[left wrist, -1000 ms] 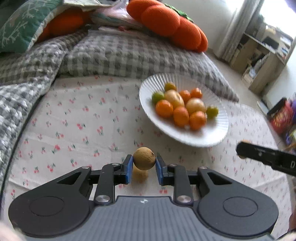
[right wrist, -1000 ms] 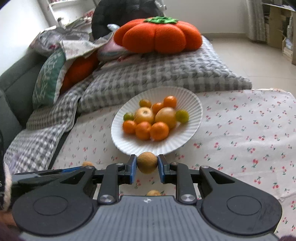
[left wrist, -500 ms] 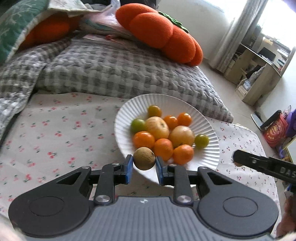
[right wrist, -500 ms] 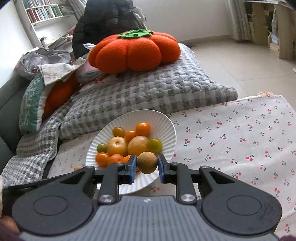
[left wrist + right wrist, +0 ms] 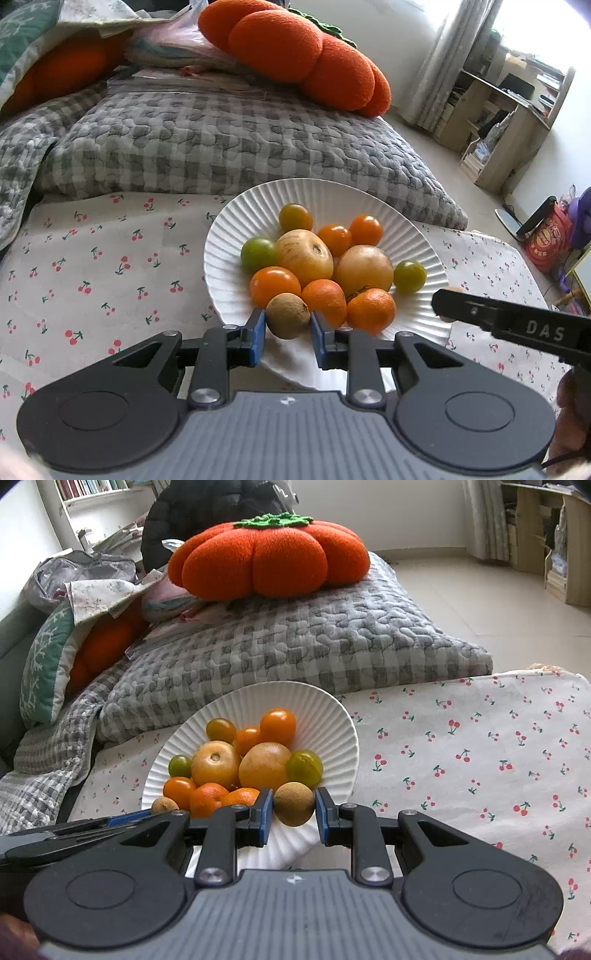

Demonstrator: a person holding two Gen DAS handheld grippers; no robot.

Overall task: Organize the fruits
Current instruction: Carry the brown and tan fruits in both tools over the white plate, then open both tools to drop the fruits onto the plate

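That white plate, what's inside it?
The white plate holds two big yellowish fruits, small orange ones and green ones. Whatever lies beneath the pile, and its near rim behind the fingers, is hidden.

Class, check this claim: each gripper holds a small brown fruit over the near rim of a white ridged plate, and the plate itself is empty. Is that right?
Not quite. The plate is not empty: the right wrist view shows orange, yellow and green fruits piled in it. The rest stands: the left gripper and right gripper each hold a small brown fruit over its near rim.
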